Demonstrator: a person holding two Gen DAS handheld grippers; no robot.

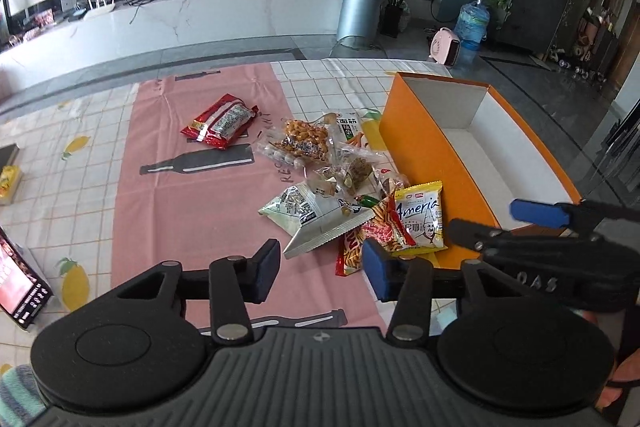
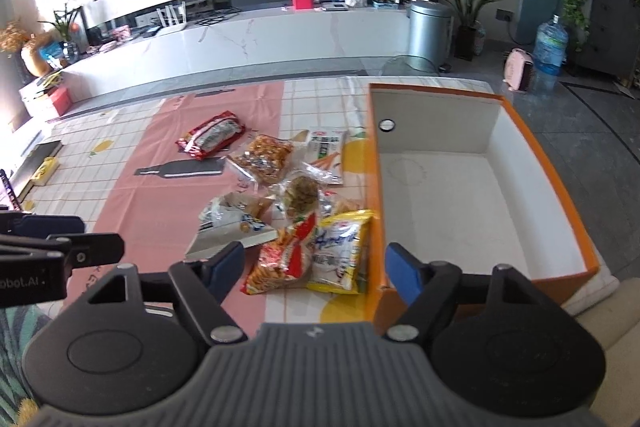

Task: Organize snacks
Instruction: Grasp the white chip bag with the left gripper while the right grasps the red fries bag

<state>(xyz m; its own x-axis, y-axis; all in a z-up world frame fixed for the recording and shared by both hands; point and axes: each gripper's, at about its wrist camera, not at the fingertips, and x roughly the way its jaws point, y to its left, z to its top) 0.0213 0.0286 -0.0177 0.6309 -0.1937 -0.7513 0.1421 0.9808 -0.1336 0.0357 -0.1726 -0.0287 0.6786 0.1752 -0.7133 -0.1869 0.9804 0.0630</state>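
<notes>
Because the snack packets lie overlapped in a loose heap on the tablecloth (image 1: 192, 187) just beside the orange box (image 2: 552, 163), a single closure is likely to catch more than one wrapper or only a slippery edge. The left gripper (image 1: 320, 269) hovers with its jaws apart and nothing between them, above the near edge of the white packet (image 1: 316, 223). The right gripper (image 2: 316, 267) likewise stands with jaws apart and empty, over the red packet (image 2: 280, 259) and the yellow packet (image 2: 344, 251). The box is empty, so no packet is stowed yet. The two grippers work close together and may collide. The yellow packet touches the box wall, which may block one finger. Thin foil may slide out during the lift. A separate red packet (image 1: 220, 121) lies apart from the heap, toward the far side.
</notes>
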